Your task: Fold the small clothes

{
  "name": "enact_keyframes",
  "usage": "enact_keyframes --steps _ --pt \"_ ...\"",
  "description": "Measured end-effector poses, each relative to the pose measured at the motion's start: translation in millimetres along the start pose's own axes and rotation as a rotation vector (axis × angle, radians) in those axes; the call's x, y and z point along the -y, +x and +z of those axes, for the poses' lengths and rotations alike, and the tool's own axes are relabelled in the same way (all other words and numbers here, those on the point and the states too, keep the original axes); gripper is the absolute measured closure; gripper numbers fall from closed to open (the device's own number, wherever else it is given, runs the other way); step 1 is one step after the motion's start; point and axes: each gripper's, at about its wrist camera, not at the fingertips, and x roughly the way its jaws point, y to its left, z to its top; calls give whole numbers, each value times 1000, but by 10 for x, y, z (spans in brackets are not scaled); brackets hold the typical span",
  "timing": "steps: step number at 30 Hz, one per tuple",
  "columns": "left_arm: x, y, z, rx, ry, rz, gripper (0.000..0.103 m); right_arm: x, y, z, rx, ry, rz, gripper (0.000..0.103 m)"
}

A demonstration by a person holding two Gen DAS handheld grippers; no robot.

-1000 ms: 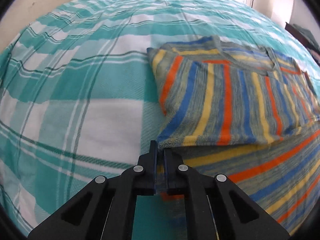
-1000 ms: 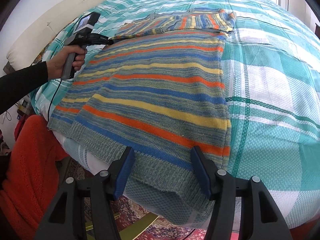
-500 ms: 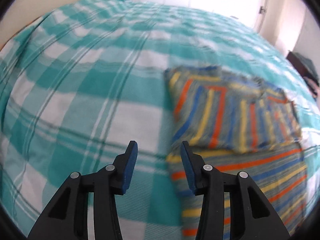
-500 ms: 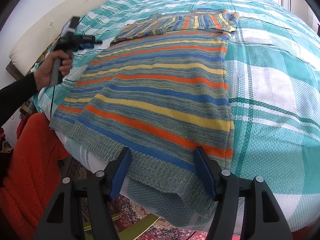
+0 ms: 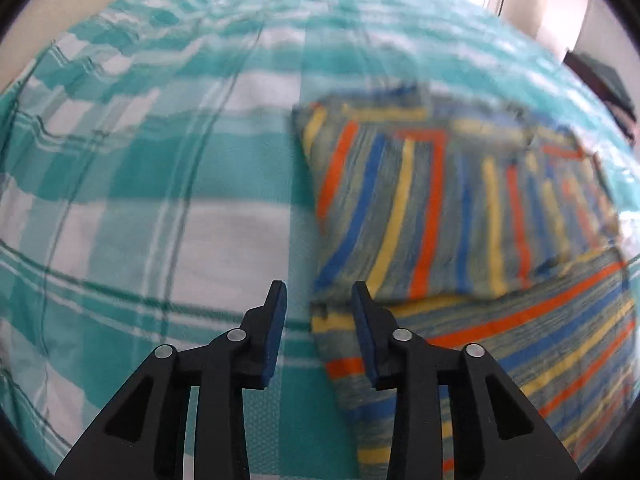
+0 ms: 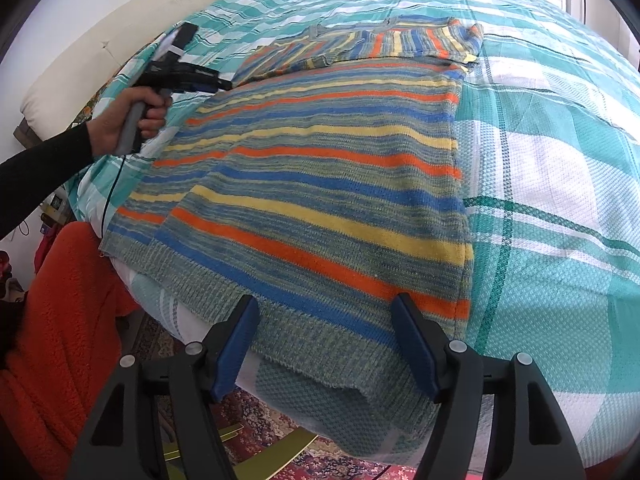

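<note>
Teal-and-white plaid bedspread (image 6: 560, 208) covers the bed and fills most of both views; pale walls and bright doors or windows behind (left wrist view is motion-blurred).

Right wrist view, left to right:
- orange fleece fabric (image 6: 60, 320) at lower left, off the bed edge, patterned rug under it
- black sleeve (image 6: 44, 164) and left hand (image 6: 128, 120) gripping the handle of the left gripper (image 6: 224, 85); its tips sit just beside the sweater's far left edge, near where the folded top part begins
- cream headboard cushion (image 6: 132, 28) behind that
- striped knit sweater (image 6: 320, 184) lies flat across the bed, orange/blue/yellow/grey-green stripes, top part folded down over the body, ribbed hem hanging over the near bed edge
- right gripper (image 6: 326, 338) hovers over that hem, jaws wide apart and just been opening, hem in line between the blue pads, pads not pressing on it

Left wrist view, left to right:
- bare bedspread on the left half
- left gripper (image 5: 318, 304) at bottom centre, jaws partly apart, nothing clamped; they have just closed in slightly
- left pad over bedspread, right pad over the sweater's left edge
- sweater (image 5: 460, 216) to the right, folded top section with stripes running up-down lying on the body with stripes running across
</note>
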Motion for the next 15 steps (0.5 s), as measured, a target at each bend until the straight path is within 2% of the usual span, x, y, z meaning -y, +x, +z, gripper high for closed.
enact_keyframes --steps 1,3,5,7,9,11,13,14,15 --pt "46 -99 109 42 0 -24 54 2 0 -2 1 1 2 33" --pt "177 -172 317 99 14 -58 44 -1 4 -1 1 10 1 33" --pt "334 -112 481 116 44 -74 34 -1 13 6 -1 11 0 33" --pt "482 134 650 85 77 -35 29 -4 20 12 -3 10 -1 32" --pt "515 514 670 -20 64 36 29 -5 27 21 -6 8 1 30" --pt "493 732 596 -133 22 57 38 -13 32 23 -9 4 1 29" --pt "525 569 477 -86 8 42 34 -20 25 16 -7 -2 0 29" --pt "583 436 408 -53 21 9 28 -19 21 13 -6 -3 0 29" --pt "661 317 346 -24 44 -17 25 -17 19 9 -5 -4 1 29"
